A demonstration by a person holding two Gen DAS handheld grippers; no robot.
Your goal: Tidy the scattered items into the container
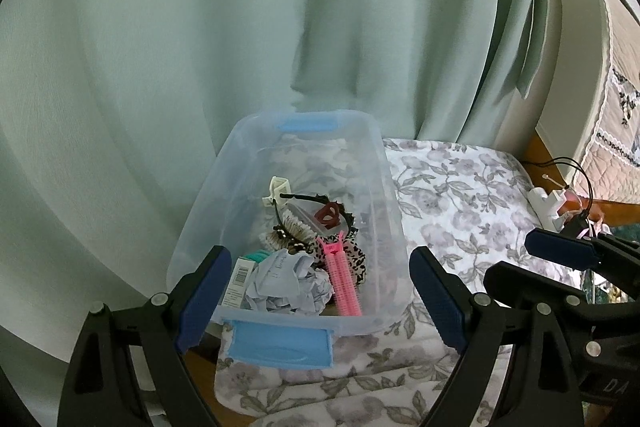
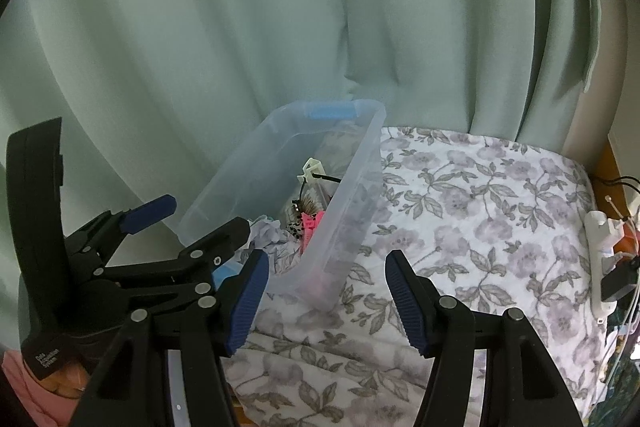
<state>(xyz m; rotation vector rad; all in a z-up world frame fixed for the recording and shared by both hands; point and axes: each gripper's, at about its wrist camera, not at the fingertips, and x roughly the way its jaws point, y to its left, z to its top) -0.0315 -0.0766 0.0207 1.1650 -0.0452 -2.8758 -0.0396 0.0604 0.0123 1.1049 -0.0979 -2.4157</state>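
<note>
A clear plastic bin [image 1: 384, 187] with blue handles stands on a floral quilt [image 1: 460, 195]. Inside lie a pink hair clip [image 1: 344, 279], crumpled paper [image 1: 286, 281], a leopard scrunchie [image 1: 356, 255], a black headband [image 1: 308, 197], a cream claw clip [image 1: 276, 189] and a barcoded box [image 1: 240, 281]. My left gripper [image 1: 320, 301] is open and empty, straddling the bin's near end. My right gripper [image 2: 324, 303] is open and empty, just right of the bin [image 2: 352, 195], over the quilt [image 2: 480, 195]. The left gripper [image 2: 188, 223] also shows in the right wrist view.
A pale green curtain [image 1: 240, 27] hangs right behind the bin. A white power strip with black cables [image 2: 600, 251] lies on the wooden edge at the right. A quilted bed cover [image 1: 616, 107] hangs at far right.
</note>
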